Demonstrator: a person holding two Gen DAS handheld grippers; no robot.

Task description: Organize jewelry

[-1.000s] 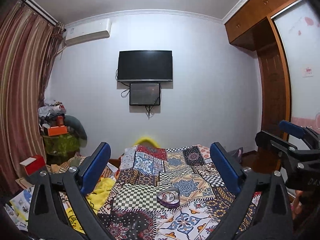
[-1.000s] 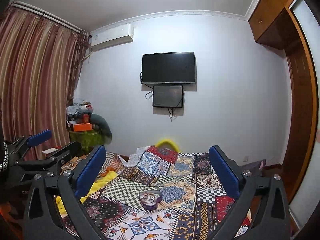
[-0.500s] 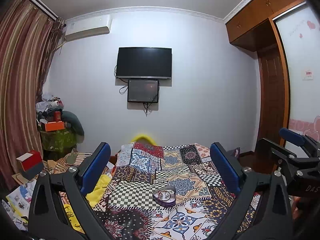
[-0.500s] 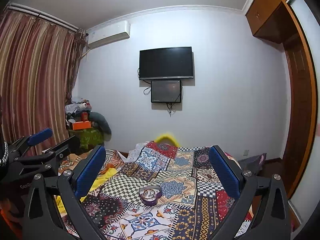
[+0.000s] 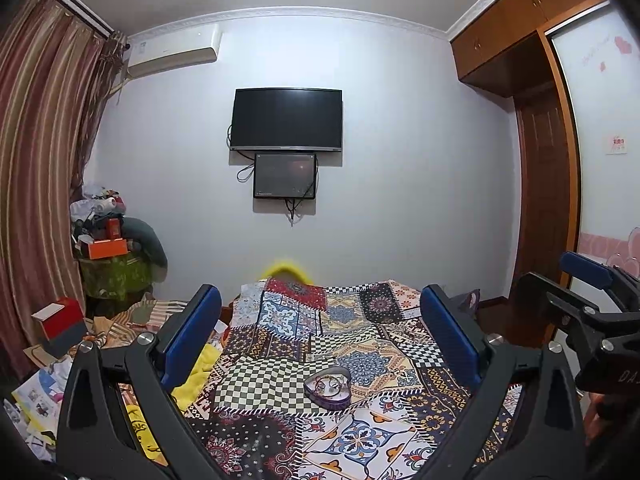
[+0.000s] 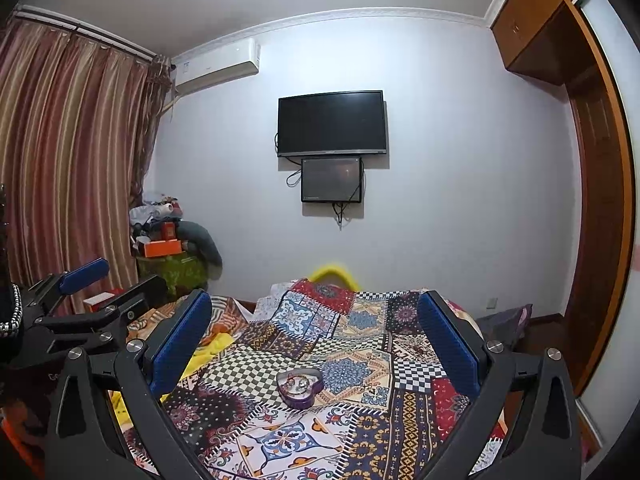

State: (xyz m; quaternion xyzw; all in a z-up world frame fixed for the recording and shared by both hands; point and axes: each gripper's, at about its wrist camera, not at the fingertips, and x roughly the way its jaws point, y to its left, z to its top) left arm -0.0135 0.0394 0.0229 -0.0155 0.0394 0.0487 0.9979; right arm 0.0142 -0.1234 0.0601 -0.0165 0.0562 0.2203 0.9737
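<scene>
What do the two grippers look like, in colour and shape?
The left gripper and the right gripper look alike: black angular frames with silver bolt heads, and two long fingers faced with blue ribbed pads. White lettering, mostly cut off, marks the right body.

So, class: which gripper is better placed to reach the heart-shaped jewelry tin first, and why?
Probably the right gripper: the heart-shaped tin sits nearly centred between its open fingers. The left gripper is open too, but the tin lies slightly right of centre.
</scene>
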